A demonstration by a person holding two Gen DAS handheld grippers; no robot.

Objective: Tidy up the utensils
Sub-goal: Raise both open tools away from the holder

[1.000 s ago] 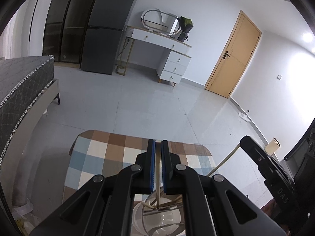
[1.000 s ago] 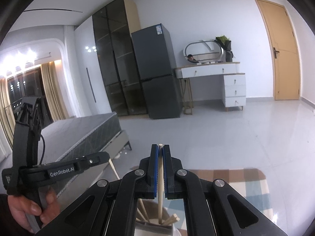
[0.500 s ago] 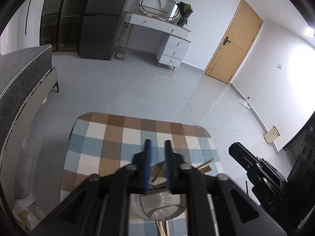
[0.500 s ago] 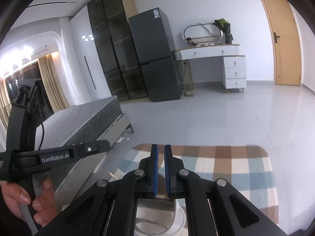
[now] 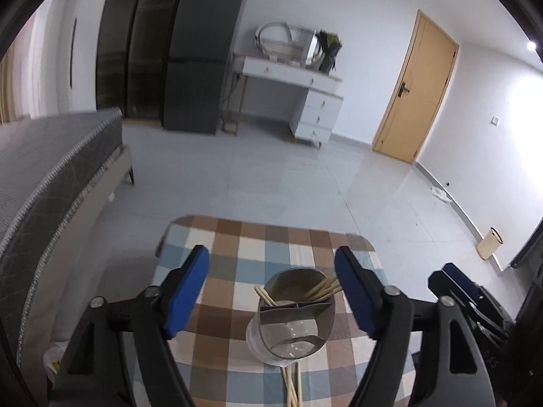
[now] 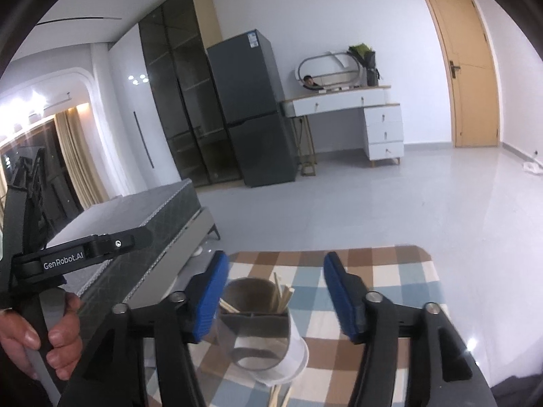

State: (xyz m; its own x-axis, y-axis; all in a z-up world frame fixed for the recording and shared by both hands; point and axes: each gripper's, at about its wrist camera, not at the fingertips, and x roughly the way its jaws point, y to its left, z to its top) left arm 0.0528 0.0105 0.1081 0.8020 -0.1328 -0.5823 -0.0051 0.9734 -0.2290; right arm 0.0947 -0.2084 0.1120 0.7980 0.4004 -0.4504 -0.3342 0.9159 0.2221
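A metal utensil holder (image 5: 292, 318) stands on the checked tablecloth (image 5: 237, 247), with several wooden chopsticks (image 5: 325, 288) leaning inside it. More chopsticks (image 5: 292, 385) lie on the cloth in front of it. My left gripper (image 5: 271, 291) is open and empty, its blue pads on either side above the holder. In the right wrist view the holder (image 6: 258, 325) with chopsticks (image 6: 282, 296) sits between the open, empty fingers of my right gripper (image 6: 273, 296). The left gripper's body (image 6: 68, 254) shows at the left there.
The small table (image 6: 400, 271) has rounded far corners, with tiled floor beyond. A grey bed (image 5: 51, 176) stands to the left. A fridge (image 5: 203, 51), a white dresser (image 5: 298, 95) and a wooden door (image 5: 420, 88) line the far wall.
Both grippers have let go of their chopsticks into the holder and opened wide. Both have drawn back and up, so the holder now shows whole.
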